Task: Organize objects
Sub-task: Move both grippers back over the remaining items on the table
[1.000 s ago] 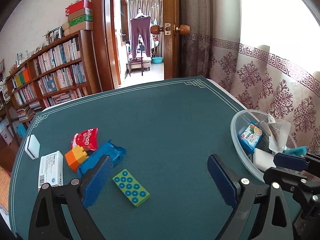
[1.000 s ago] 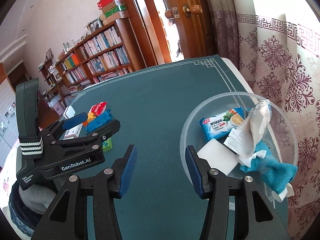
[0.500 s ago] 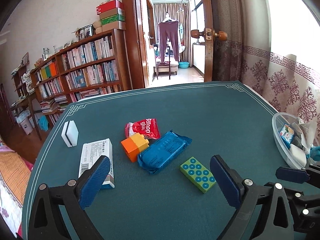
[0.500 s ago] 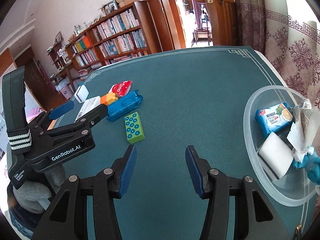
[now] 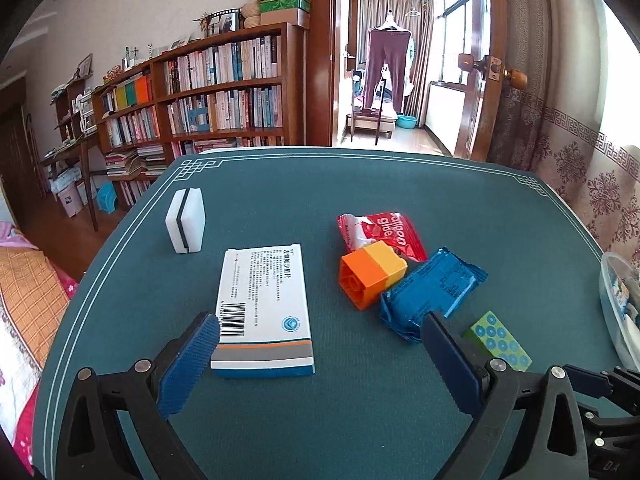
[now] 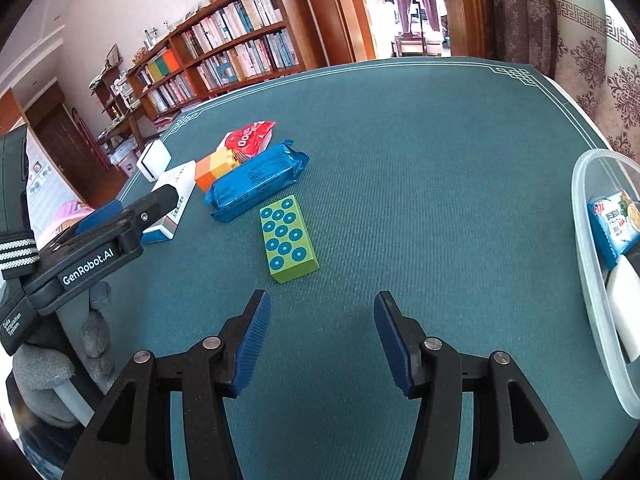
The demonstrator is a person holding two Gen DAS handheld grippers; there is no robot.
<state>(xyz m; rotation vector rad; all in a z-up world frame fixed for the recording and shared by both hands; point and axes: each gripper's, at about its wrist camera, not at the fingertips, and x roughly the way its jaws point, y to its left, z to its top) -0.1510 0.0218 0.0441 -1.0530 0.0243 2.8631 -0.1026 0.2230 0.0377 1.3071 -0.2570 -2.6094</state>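
My left gripper (image 5: 320,344) is open wide, low over the green table. The near end of a white medicine box (image 5: 264,304) lies between its fingers, untouched. Beyond the box are an orange-and-yellow brick (image 5: 368,276), a blue packet (image 5: 432,292) and a red packet (image 5: 384,232). A green brick with blue dots (image 6: 288,240) lies just ahead of my right gripper (image 6: 322,308), slightly to its left. The right jaws are opening a little, with only bare tablecloth between them. In the right wrist view the left gripper (image 6: 132,206) reaches in over the box from the left.
A white block with a black stripe (image 5: 186,220) stands at the far left of the table. A clear bowl (image 6: 588,280) with a snack packet and a white block sits at the right edge. Bookshelves and a doorway lie beyond the table.
Both views have swung left, away from the bowl and onto the cluster of objects. The left gripper has come down around the white box. The right gripper has neared the green brick.
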